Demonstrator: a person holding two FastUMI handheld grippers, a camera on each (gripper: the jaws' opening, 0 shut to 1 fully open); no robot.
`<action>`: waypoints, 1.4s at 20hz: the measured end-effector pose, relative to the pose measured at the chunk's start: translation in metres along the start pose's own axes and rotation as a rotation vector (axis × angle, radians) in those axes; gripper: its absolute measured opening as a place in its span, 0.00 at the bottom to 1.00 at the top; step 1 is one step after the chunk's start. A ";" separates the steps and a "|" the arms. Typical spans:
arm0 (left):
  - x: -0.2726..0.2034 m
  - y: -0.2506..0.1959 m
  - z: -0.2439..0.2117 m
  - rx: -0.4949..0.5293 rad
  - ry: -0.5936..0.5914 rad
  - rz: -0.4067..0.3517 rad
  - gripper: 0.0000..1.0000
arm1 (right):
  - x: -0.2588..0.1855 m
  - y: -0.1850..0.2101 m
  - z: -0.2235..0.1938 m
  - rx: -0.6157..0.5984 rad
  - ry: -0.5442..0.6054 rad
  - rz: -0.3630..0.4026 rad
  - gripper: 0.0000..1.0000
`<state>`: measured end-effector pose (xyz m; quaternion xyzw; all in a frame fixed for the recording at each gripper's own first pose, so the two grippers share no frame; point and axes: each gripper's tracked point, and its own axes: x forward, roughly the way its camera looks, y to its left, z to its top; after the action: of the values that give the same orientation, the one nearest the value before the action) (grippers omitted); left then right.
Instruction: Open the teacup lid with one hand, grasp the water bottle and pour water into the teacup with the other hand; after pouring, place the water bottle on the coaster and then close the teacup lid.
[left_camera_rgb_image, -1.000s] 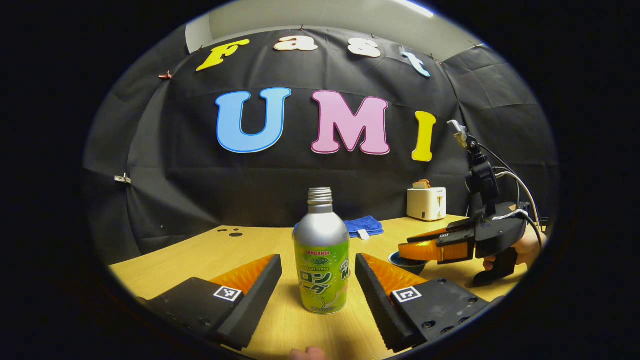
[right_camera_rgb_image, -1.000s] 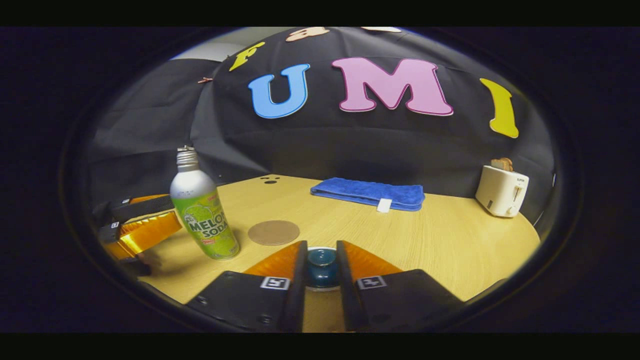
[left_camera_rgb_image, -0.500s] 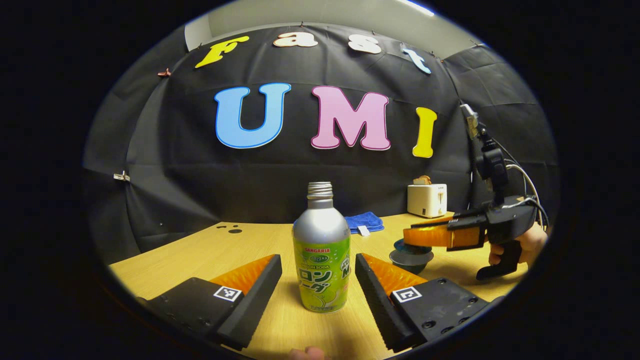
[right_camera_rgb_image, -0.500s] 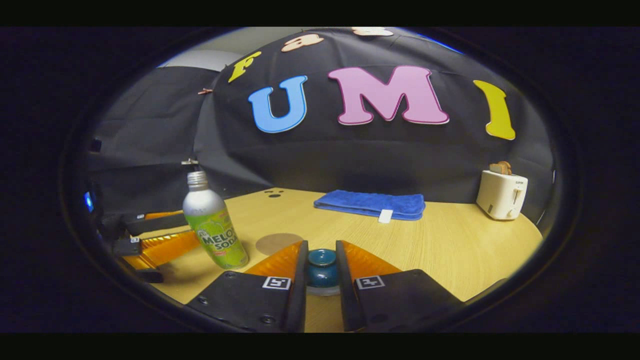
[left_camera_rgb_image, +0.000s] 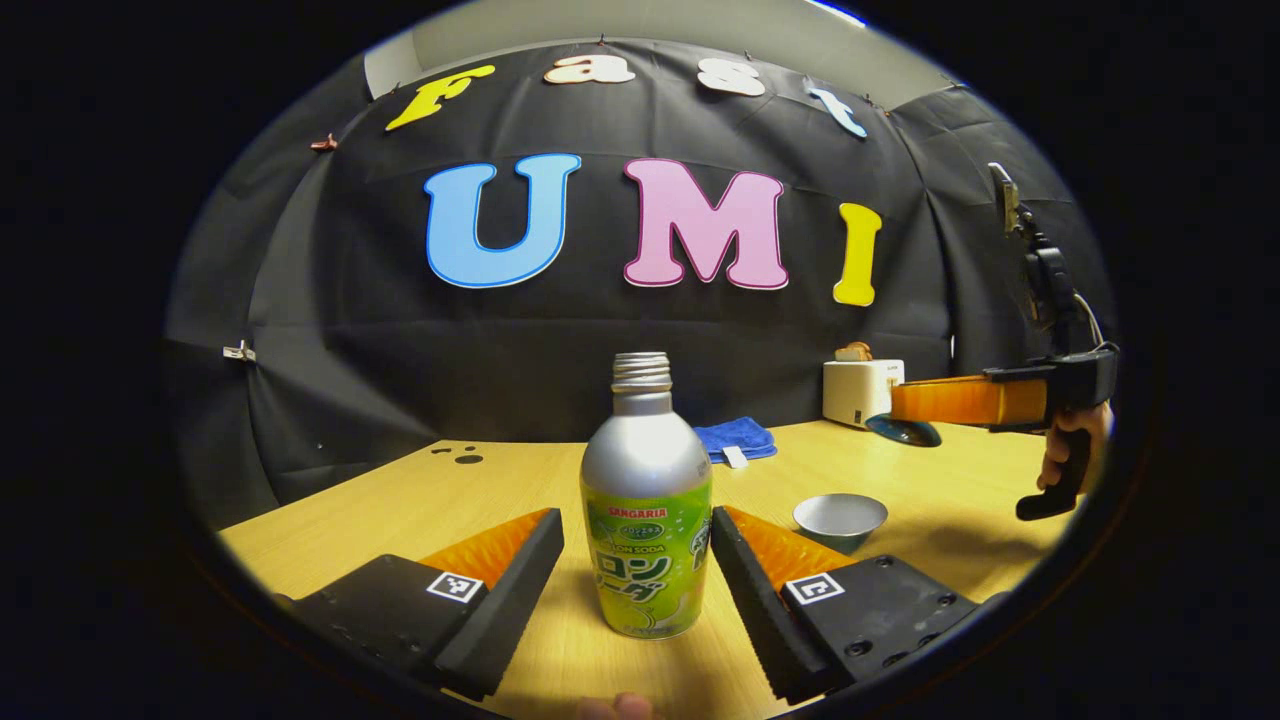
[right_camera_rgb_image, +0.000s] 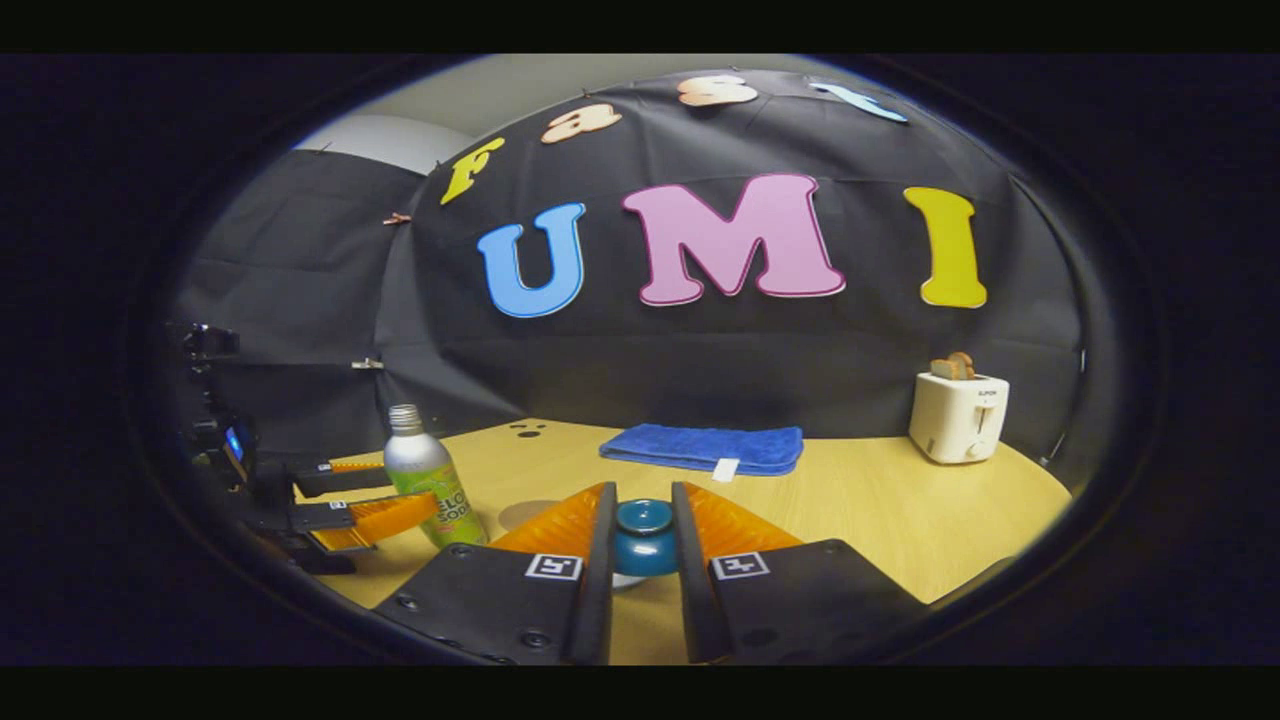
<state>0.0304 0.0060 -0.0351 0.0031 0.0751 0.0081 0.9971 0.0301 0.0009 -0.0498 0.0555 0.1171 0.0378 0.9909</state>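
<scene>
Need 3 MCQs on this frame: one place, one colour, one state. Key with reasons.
1. Where is the bottle?
A. between the left gripper's fingers
B. on the cloth
C. in the toaster

2. What colour is the folded cloth?
A. red
B. blue
C. white

3. What state is the teacup in?
A. lidded
B. tipped over
C. uncovered

1 A: it stands upright on the table between the spread fingers, untouched.
2 B: blue in both views.
3 C: the right gripper holds the lid by its knob, above the table.
</scene>
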 end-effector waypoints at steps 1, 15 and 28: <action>0.003 0.000 0.001 0.002 0.002 0.001 0.95 | -0.002 -0.004 0.001 0.000 -0.002 -0.006 0.32; 0.016 0.008 0.011 0.549 0.076 0.075 0.81 | -0.039 -0.066 0.014 0.029 -0.036 -0.086 0.32; 0.034 -0.036 0.001 1.293 0.132 -0.036 0.80 | -0.066 -0.105 0.031 0.027 -0.069 -0.165 0.32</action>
<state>0.0644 -0.0295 -0.0394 0.6008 0.1260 -0.0554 0.7874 -0.0199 -0.1116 -0.0174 0.0604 0.0877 -0.0476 0.9932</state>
